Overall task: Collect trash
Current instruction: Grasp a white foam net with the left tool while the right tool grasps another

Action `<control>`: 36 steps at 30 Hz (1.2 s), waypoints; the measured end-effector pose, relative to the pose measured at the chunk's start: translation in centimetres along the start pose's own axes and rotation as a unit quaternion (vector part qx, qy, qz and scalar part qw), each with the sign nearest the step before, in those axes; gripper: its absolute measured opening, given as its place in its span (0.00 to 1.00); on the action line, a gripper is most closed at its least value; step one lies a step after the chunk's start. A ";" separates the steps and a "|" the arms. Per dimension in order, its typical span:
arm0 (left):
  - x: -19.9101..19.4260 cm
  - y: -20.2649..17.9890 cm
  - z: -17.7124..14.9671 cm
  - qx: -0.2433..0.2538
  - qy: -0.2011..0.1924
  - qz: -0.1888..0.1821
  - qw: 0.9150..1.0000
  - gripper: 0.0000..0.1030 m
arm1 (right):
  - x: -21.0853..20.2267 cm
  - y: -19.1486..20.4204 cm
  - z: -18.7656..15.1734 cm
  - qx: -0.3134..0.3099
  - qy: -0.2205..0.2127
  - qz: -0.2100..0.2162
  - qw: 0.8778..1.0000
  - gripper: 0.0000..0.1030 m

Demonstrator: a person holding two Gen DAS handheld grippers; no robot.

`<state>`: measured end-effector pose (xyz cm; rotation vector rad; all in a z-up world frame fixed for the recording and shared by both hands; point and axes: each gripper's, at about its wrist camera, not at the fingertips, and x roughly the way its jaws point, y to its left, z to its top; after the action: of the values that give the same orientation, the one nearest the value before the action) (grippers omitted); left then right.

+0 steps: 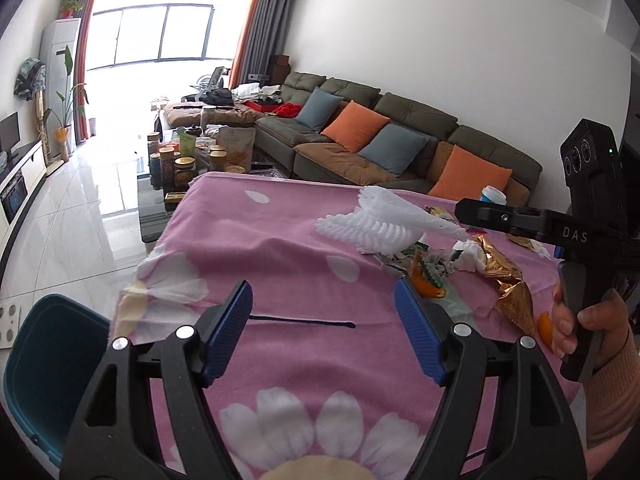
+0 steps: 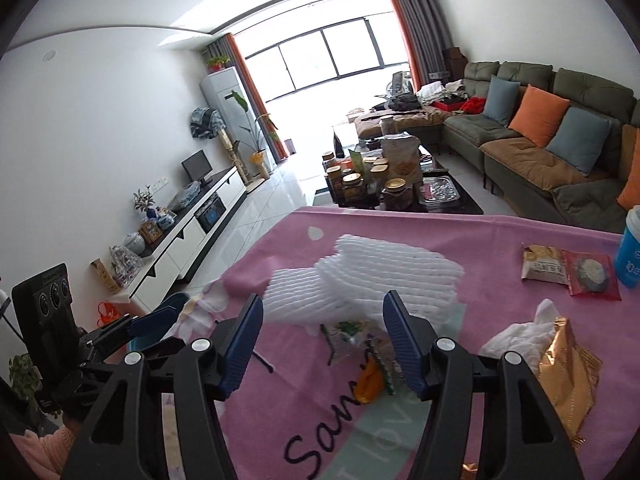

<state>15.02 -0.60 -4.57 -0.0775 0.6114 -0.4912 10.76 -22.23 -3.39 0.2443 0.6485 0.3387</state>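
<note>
Left wrist view: the left gripper (image 1: 323, 306) hangs over the pink flowered table (image 1: 256, 232), fingers spread, nothing between them. Right gripper (image 2: 323, 320) likewise spread and empty. Beyond lie orange peel (image 2: 370, 380), a gold wrapper (image 2: 568, 364), crumpled tissue (image 2: 520, 340) and white foam netting (image 2: 360, 280). A teal bin (image 1: 48, 364) stands beside the table.

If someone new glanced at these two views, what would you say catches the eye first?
Most striking is the pink flowered cloth over the table, with white foam netting lying near its middle. Just on the near side of the netting sits a litter of wrappers, orange peel and a gold foil packet. Both grippers, left gripper and right gripper, hang open and empty above it, and a teal bin stands off the table's left edge.
</note>
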 end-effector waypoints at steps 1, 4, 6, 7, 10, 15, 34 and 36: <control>0.7 -0.4 0.3 -0.004 0.005 -0.010 1.000 0.72 | 0.2 -0.8 0.0 0.011 0.002 -0.005 1.000 0.60; 2.6 -1.3 0.9 -0.020 0.023 -0.035 0.999 0.72 | 0.9 -3.2 -0.2 0.048 0.010 -0.001 0.999 0.60; 3.7 -1.6 1.2 -0.029 0.035 -0.045 0.998 0.72 | 1.5 -4.6 0.0 0.071 0.014 0.001 0.997 0.61; 4.2 -1.9 1.3 -0.033 0.040 -0.048 0.997 0.72 | 1.8 -5.4 -0.1 0.083 0.017 0.006 0.996 0.61; 5.2 -1.7 1.6 -0.043 0.055 -0.059 0.996 0.72 | 2.8 -6.8 -0.3 0.115 0.025 0.021 0.993 0.62; 6.8 -1.2 2.2 -0.079 0.072 -0.089 0.990 0.72 | 4.1 -7.9 -0.5 0.152 0.036 0.052 0.986 0.65; 10.5 1.2 2.6 -0.155 0.095 -0.176 0.967 0.14 | 4.4 -7.9 -0.9 0.159 0.030 0.105 0.981 0.12; 9.8 1.3 2.4 -0.152 0.089 -0.173 0.969 0.14 | 4.0 -7.5 -0.4 0.146 0.021 0.101 0.984 0.10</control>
<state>23.91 -4.18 -8.12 -0.4407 0.8528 -0.7454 15.24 -27.56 -8.36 0.5864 0.7161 0.4439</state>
